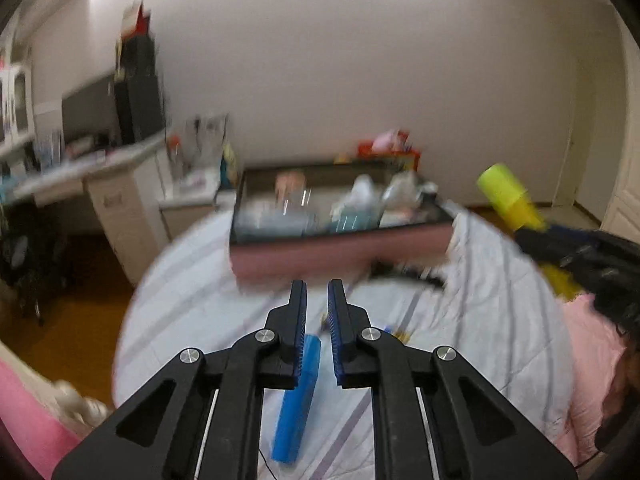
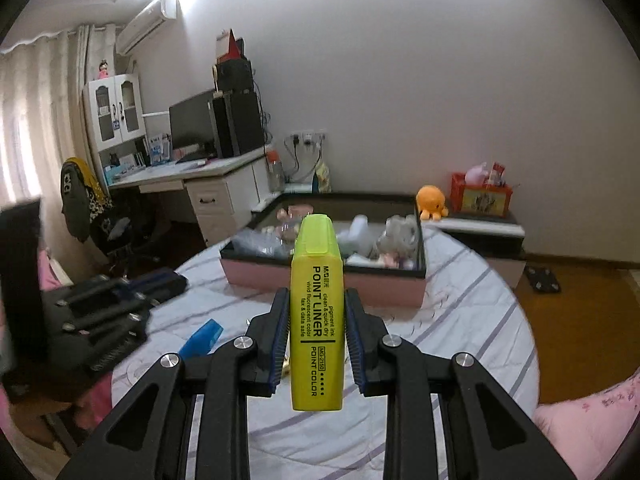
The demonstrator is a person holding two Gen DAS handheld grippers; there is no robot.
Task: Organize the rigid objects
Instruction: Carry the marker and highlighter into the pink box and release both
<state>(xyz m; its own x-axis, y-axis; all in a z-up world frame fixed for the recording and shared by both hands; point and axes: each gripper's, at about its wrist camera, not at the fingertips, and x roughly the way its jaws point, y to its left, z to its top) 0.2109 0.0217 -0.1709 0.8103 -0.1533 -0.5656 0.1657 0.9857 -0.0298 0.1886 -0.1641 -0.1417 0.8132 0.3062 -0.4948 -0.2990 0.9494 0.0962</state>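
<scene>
1. Right claw (image 2: 317, 300) clamped on a yellow highlighter (image 2: 317, 320), pads pressed against both long sides of its body, cap end pointing forward past the fingertips, butt end hanging back toward the camera.
2. Black print readable along the barrel: "POINT LINER".
3. Left claw (image 1: 317, 292) closed down to a narrow gap, nothing between its pads.
4. Below and behind the left claw's fingertips, a blue highlighter (image 1: 298, 396) lying loose on the striped bedspread (image 1: 192, 300), not gripped.
5. Straight ahead of both claws, a pink box (image 2: 324, 280) with a dark rim, resting on the bedspread and filled with blurred bottles and soft items; contents too smeared to name one by one.
6. From the left claw's camera, the right claw and its yellow highlighter off to the right, raised above the bedspread, beside the box's right end.
7. From the right claw's camera, the left claw low on the left, the blue highlighter between the two claws.
8. Beyond the box, to the right of the right claw, an orange plush octopus (image 2: 431, 202) beside a red box (image 2: 482, 198) on a low white surface (image 2: 480, 226).
9. Far left of both claws, a white desk (image 2: 192, 178) with a dark monitor (image 2: 192, 126).
</scene>
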